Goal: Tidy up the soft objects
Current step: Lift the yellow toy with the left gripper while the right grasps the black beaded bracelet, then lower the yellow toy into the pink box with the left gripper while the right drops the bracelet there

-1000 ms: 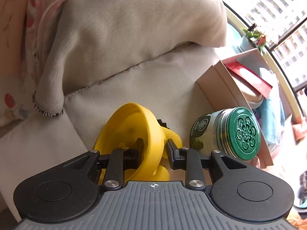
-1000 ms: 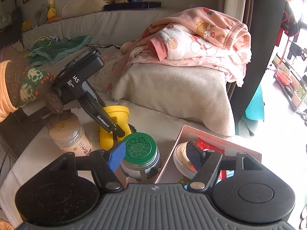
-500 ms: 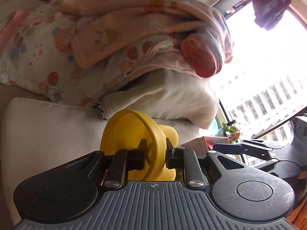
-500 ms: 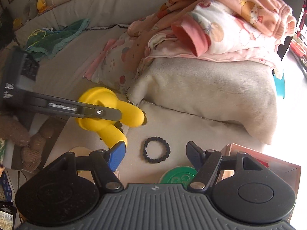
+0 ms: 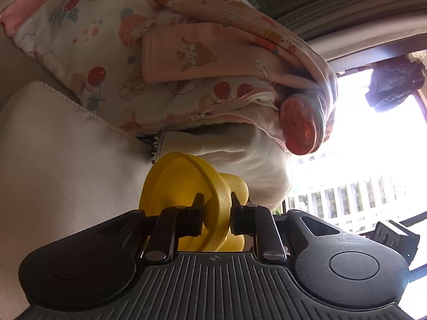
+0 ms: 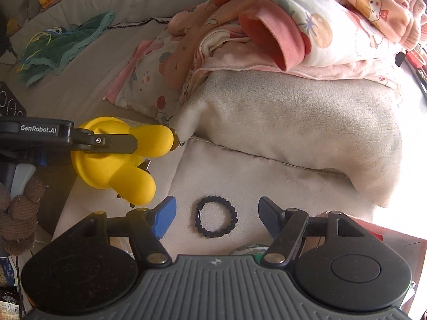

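My left gripper (image 5: 215, 214) is shut on a yellow soft rubber toy (image 5: 184, 181) with two rounded lobes, held in the air above the sofa cushion. The toy (image 6: 120, 157) and the left gripper (image 6: 117, 144) also show at the left of the right wrist view. My right gripper (image 6: 216, 213) is open and empty, with its fingertips on either side of a black beaded ring (image 6: 215, 217) that lies on the beige sofa seat (image 6: 240, 181).
A pile of pink printed baby clothes (image 6: 307, 26) lies on a folded cream blanket (image 6: 307, 122) behind the ring. A green cloth (image 6: 61, 45) lies far left. A green jar lid (image 6: 250, 249) and a box edge (image 6: 373, 232) sit under the right gripper.
My left gripper has lifted the yellow toy off the seat and turned it toward the clothes pile. My right gripper has moved forward over the black ring; the jars have dropped out of view.
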